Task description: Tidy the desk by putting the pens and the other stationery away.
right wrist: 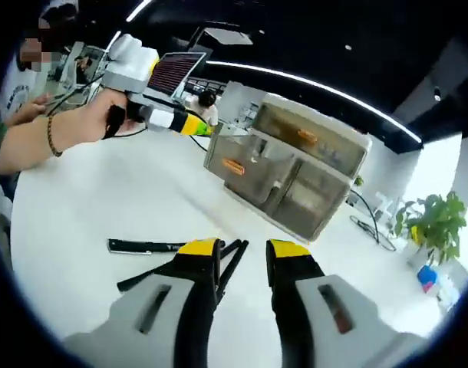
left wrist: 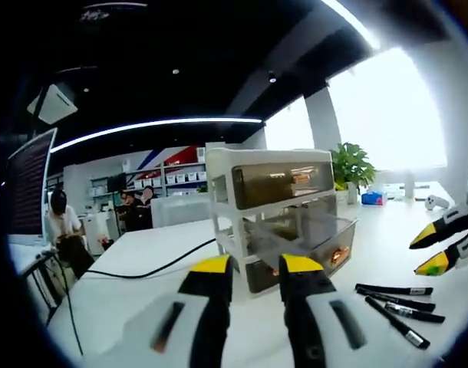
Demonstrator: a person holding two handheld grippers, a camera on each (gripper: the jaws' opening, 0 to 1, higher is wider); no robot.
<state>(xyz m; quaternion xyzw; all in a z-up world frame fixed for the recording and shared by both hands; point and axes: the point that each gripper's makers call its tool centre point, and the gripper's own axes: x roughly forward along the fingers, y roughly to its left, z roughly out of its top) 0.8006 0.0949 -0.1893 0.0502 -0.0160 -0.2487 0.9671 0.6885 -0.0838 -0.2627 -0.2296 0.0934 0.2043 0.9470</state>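
Right claw (right wrist: 243, 253) open above pens (right wrist: 173, 257)

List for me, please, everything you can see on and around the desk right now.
drawer unit: one, white frame with smoky clear drawers, middle drawer pulled out, on the desk
pens: at least four, black, lying on the desk beside the unit
desk: one, white
cable: one, black, across the desk
potted plant: one, green, far end
left tool: one, yellow-tipped, open, at the pulled-out drawer
right tool: one, yellow-tipped, open, above the pens
hand: one, holding the left tool
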